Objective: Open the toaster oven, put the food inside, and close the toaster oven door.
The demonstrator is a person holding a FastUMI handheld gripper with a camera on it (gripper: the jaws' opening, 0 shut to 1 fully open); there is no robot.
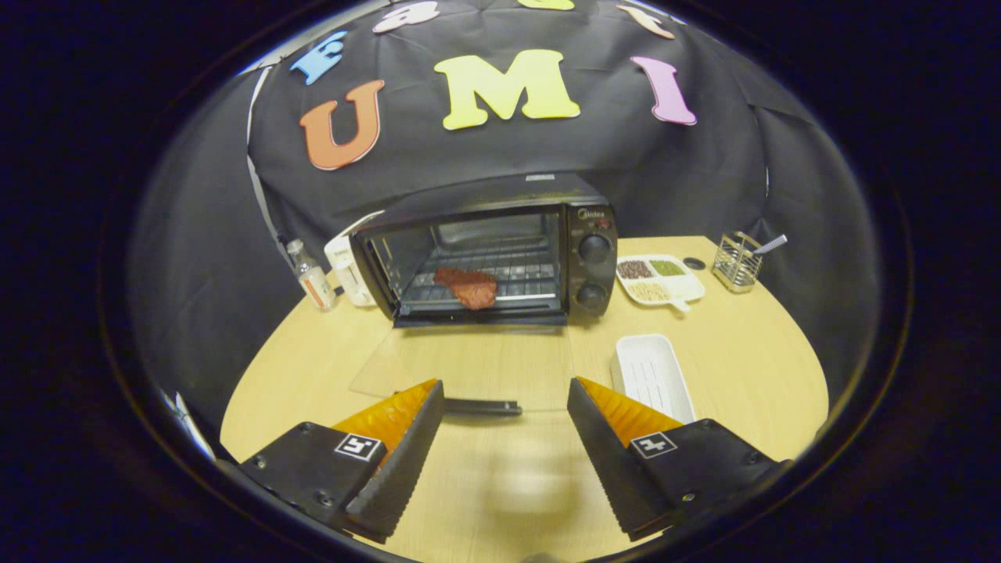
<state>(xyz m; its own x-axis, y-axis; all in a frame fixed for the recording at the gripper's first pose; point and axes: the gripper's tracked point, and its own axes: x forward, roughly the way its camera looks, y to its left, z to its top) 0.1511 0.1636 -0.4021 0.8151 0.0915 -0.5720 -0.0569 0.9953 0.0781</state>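
At 12 o'clock beyond the gripper (pixel 506 438), whose fingers are spread wide and empty, the toaster oven (pixel 485 254) has food (pixel 468 287) on its rack; glass door (pixel 469 363) lies flat. Risk: fingers slipping off door handle (pixel 481 407), or knocking white tray (pixel 653 375) at 1 o'clock.

A wooden tabletop (pixel 743 367) carries a black toaster oven (pixel 500 250) at the far side, its glass door (pixel 469 363) folded down flat and a reddish piece of food (pixel 468 286) lying on the rack. The gripper (pixel 504 438) hovers near, jaws spread wide and empty, the door's handle (pixel 481 407) just ahead between them. A white tray (pixel 653 377) sits to the right.
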